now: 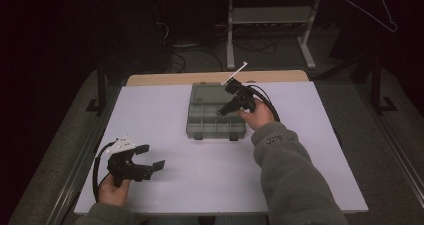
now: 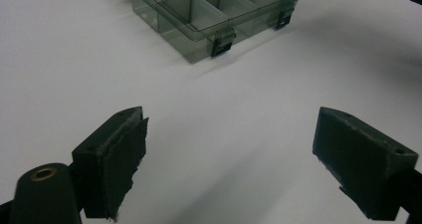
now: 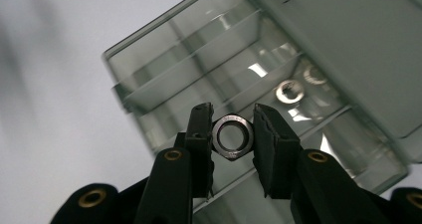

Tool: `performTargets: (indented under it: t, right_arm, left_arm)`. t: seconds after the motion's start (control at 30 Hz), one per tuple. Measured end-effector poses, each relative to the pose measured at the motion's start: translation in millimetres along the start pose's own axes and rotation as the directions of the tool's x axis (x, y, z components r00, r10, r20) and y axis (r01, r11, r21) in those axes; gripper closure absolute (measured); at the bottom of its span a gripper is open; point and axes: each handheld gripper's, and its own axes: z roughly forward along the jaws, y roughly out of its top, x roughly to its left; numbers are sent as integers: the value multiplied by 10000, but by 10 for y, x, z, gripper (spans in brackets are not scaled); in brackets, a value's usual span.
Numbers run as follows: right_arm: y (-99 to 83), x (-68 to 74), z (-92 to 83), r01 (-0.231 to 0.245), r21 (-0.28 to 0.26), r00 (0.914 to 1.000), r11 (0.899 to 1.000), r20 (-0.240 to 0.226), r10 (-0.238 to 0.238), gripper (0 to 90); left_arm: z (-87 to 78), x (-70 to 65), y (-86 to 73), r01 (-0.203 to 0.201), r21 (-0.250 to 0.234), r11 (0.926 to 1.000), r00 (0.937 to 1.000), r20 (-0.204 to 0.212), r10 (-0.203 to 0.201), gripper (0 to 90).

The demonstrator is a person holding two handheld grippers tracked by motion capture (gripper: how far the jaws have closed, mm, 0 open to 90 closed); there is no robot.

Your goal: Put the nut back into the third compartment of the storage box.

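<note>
The right gripper (image 3: pixel 233 134) is clamped on a hex nut (image 3: pixel 232 137), with one pad against each opposite side of the nut and the bore facing the right gripper view. The nut hangs above the organizer box (image 3: pixel 189 84), clear of its dividers. In the high view the right gripper (image 1: pixel 226 110) sits over the right part of the organizer box (image 1: pixel 216 110), angled down toward the compartments, with the person's right hand (image 1: pixel 260 114) behind it and a grey sleeve (image 1: pixel 292 180) running back to the bottom edge.

The organizer box is a translucent grey tray with a grid of compartments. Its hinged lid (image 3: pixel 348 50) stands open on the far side (the lid surface occupies the upper right of the right gripper view). More nuts (image 3: pixel 290 91) lie in a compartment below and beyond the held nut. Two dark latches (image 2: pixel 221 47) sit on the front wall of the box.

The left gripper (image 2: pixel 231 159) is released: its jaws stand wide apart with nothing between them, above bare table (image 2: pixel 74 59). In the high view the left gripper (image 1: pixel 150 157) is at the near left of the white table (image 1: pixel 200 185), well apart from the box, held in the left hand (image 1: pixel 116 192).
</note>
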Motion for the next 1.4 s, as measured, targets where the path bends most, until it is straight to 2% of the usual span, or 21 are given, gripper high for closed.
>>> performTargets:
  t: [0.07,0.17,0.2,0.5,0.83,0.87,0.93,1.03,1.17,1.2,1.23,1.3,1.4]
  right_arm:
    - [20,-30,14,-33,-37,10000,10000,71,33,691]
    - [94,-122,80,-379,61,9988,9993,311,377,691]
    - [106,-143,96,-340,53,9988,9994,356,338,691]
    - [112,-288,309,-710,78,9939,9974,846,701,691]
    - [98,-308,491,-819,364,9929,9960,893,784,683]
    - [105,-288,509,-747,402,9923,9964,1020,702,655]
    - [115,-269,499,-739,327,9915,9967,1100,699,620]
    - [119,-249,472,-648,250,9918,9976,1123,616,615]
    - [98,-209,370,-513,86,9923,9986,1136,500,566]
    - [69,-192,292,-606,-179,9927,9980,1031,622,550]
    - [69,-192,292,-606,-179,9927,9980,1031,622,550]
    - [10,-161,174,-607,-627,9927,9962,1004,668,488]
    - [-74,-144,83,-594,-819,9927,9949,1000,675,456]
  left_arm:
    - [-1,2,0,16,2,10000,10000,-7,-16,130]
    - [4,11,2,77,-20,10000,10000,14,-77,130]
    - [7,12,5,69,-8,10000,10000,18,-69,130]
    - [62,1,37,26,-8,10000,9999,144,-26,130]
    - [45,22,36,-76,35,10000,9998,166,76,130]
    - [39,24,32,-9,-55,10000,9999,163,9,130]
    - [31,19,28,23,-73,10000,9999,146,-22,130]
    - [24,19,23,4,-50,10000,9999,120,-4,130]
    - [9,11,14,89,-69,9999,9999,62,-89,130]
    - [6,16,11,39,-48,10000,10000,64,-39,130]
    - [5,21,10,-8,-60,10000,10000,71,8,130]
    - [2,22,7,-63,-16,10000,10000,52,63,130]
    - [-1,21,5,-48,20,10000,10000,47,48,130]
